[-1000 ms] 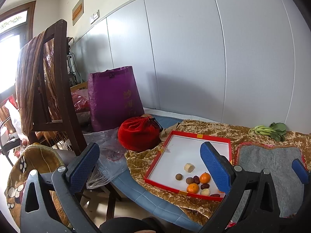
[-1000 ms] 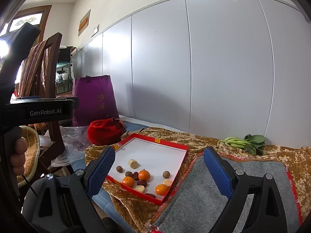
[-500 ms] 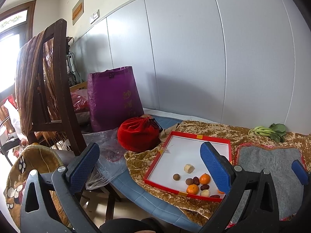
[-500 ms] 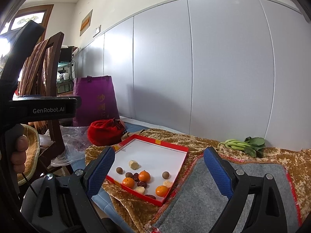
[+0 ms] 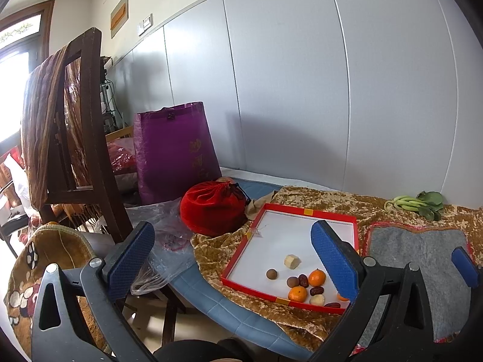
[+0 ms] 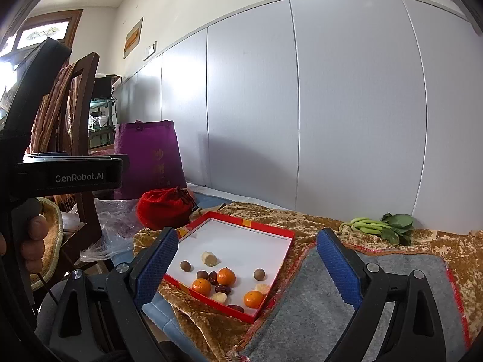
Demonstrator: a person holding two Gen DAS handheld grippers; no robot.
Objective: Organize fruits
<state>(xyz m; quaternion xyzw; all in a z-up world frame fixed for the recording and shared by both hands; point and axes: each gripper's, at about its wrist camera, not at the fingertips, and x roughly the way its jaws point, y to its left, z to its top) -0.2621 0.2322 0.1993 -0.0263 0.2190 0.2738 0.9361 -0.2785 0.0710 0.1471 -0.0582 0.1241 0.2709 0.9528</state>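
A red-rimmed white tray (image 5: 302, 212) (image 6: 265, 230) lies on a gold cloth and holds small fruits near its front edge: mandarins (image 5: 317, 277) (image 6: 226, 276), brown round fruits (image 5: 271, 274) (image 6: 259, 274), dark red dates (image 6: 222, 289) and pale chunks (image 5: 292, 261) (image 6: 209, 258). My left gripper (image 5: 232, 256) is open and empty, held above and in front of the tray's left side. My right gripper (image 6: 247, 268) is open and empty, held in front of the tray. A grey felt mat (image 5: 422, 256) (image 6: 362, 301) lies right of the tray.
A red drawstring pouch (image 5: 212, 206) (image 6: 164, 208) and a purple bag (image 5: 176, 150) stand left of the tray. Green vegetables (image 5: 418, 203) (image 6: 380, 226) lie by the wall. A wooden chair (image 5: 78, 138) and crumpled plastic (image 5: 163, 241) are at left.
Both views have shifted only slightly; the tray sits a little lower and nearer. Both grippers stay open.
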